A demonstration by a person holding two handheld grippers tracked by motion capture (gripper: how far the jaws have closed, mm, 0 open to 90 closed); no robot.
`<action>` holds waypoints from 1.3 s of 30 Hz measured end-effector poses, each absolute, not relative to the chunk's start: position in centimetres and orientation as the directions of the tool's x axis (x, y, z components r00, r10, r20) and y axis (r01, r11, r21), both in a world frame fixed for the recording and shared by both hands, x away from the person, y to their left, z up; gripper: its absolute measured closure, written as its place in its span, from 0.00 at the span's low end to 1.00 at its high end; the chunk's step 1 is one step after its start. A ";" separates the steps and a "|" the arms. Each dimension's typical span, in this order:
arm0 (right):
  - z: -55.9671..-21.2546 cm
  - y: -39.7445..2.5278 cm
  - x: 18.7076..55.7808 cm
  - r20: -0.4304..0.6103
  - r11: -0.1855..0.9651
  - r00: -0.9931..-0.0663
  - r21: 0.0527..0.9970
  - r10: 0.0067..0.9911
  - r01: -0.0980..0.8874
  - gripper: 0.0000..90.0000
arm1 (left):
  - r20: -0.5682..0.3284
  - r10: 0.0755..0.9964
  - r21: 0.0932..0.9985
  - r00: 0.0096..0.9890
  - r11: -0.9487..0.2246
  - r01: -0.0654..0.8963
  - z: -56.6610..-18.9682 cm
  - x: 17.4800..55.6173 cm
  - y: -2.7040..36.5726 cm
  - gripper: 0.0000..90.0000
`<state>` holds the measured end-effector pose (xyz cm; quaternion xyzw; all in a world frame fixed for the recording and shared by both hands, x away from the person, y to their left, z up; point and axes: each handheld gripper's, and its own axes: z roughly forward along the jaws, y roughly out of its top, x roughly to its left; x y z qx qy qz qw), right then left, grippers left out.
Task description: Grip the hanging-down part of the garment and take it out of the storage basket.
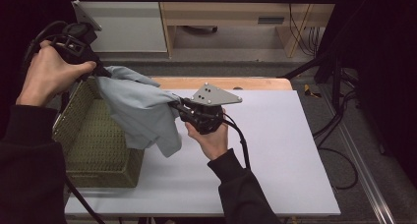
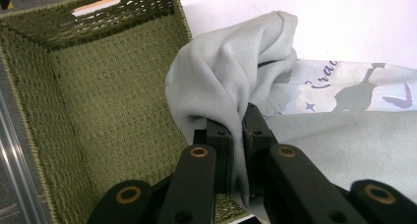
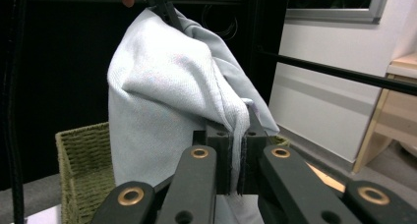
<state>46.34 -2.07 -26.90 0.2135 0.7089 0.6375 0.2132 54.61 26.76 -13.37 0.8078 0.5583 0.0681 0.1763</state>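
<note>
Pale grey cloth (image 1: 142, 111), soft, light and floppy, hangs over the green basket (image 1: 93, 150) at 9 o'clock on the worktop (image 1: 275, 150), left hand-held gripper (image 2: 236, 135) and right hand-held gripper (image 3: 237, 135) each clamped on an edge fold, probably the best hold.

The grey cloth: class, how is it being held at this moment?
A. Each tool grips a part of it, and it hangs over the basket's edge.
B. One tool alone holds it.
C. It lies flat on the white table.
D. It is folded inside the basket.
A: the left tool and the right tool each pinch the grey cloth, which hangs over the green woven basket.
</note>
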 end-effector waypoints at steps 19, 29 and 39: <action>-28.2 -2.8 46.9 0.004 0.096 -0.820 0.993 0.573 0.072 0.96 | -0.090 0.923 0.376 0.373 -0.316 0.871 -13.1 54.6 26.1 0.94; -31.8 -2.4 46.8 0.060 0.132 -0.861 0.981 0.505 0.146 0.55 | -0.076 0.924 0.368 0.376 -0.324 0.872 -13.3 54.6 25.9 0.94; -30.9 -4.7 45.6 0.080 0.032 -0.802 0.992 0.592 0.122 0.23 | -0.070 0.924 0.360 0.376 -0.328 0.873 -13.3 54.7 25.4 0.94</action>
